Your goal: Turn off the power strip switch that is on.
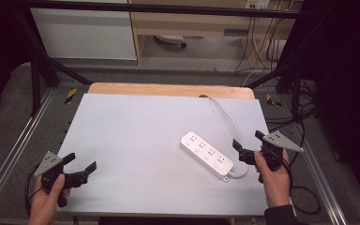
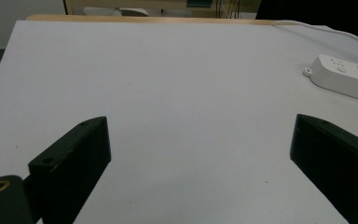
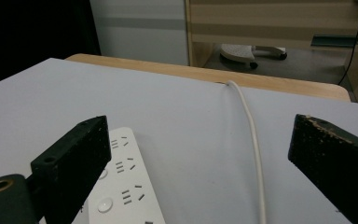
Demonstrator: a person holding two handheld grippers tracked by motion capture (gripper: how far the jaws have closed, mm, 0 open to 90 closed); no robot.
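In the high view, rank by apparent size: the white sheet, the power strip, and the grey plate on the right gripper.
1. White sheet, far the largest.
2. Power strip.
3. Grey plate on the right gripper, smallest, though it sits nearer the camera.

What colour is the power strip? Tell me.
White power strip, clearest in the high view.

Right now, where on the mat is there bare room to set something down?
The broad stretch between the left gripper and the power strip is bare, back to the mat's far edge. Crowded: the right side, where the strip, its cord and the right gripper sit close together.
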